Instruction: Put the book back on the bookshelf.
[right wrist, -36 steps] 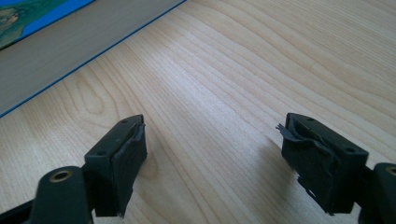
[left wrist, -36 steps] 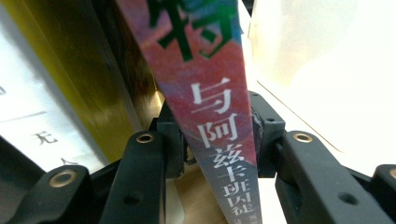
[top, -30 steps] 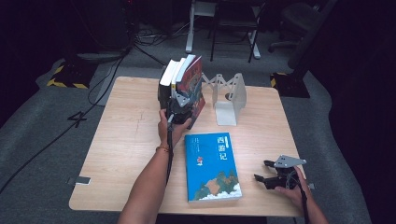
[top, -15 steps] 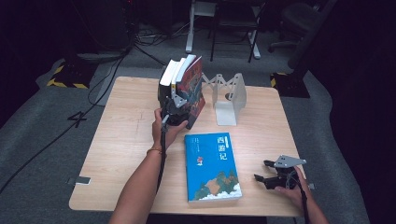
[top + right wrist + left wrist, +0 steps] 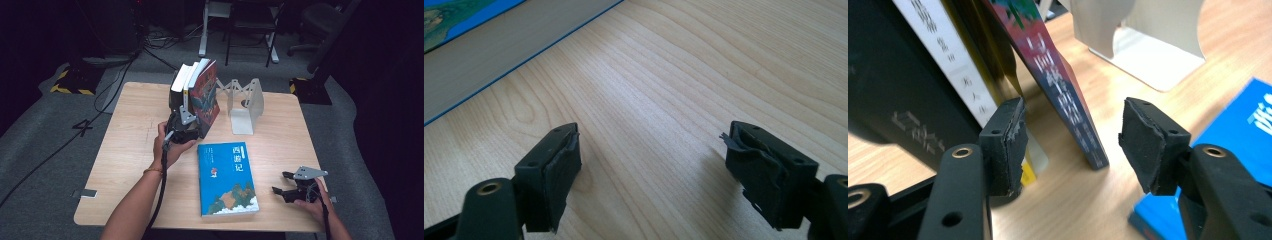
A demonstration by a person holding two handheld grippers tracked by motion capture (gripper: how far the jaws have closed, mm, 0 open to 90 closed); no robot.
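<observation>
A few books (image 5: 192,92) stand upright at the table's far middle; the outer one, with a red and blue cover (image 5: 1063,95), leans against the others. My left gripper (image 5: 189,120) is right in front of them. Its jaws have just been opening and stand open, with the leaning book's lower spine in the gap between them (image 5: 1073,145) and neither pad touching it. A blue book (image 5: 227,177) lies flat near the front edge. My right gripper (image 5: 280,183) rests open over bare wood to the blue book's right, with nothing between its jaws (image 5: 651,165).
A white metal bookend (image 5: 245,107) stands to the right of the upright books. The wooden table (image 5: 125,130) has bare room at its left. The blue book's page edge (image 5: 514,35) runs across the top left of the right gripper view. Chairs and cables lie beyond the table.
My left gripper has drawn back a little from the standing books toward the person, and its jaws have spread apart. The right gripper and the blue book have not moved.
</observation>
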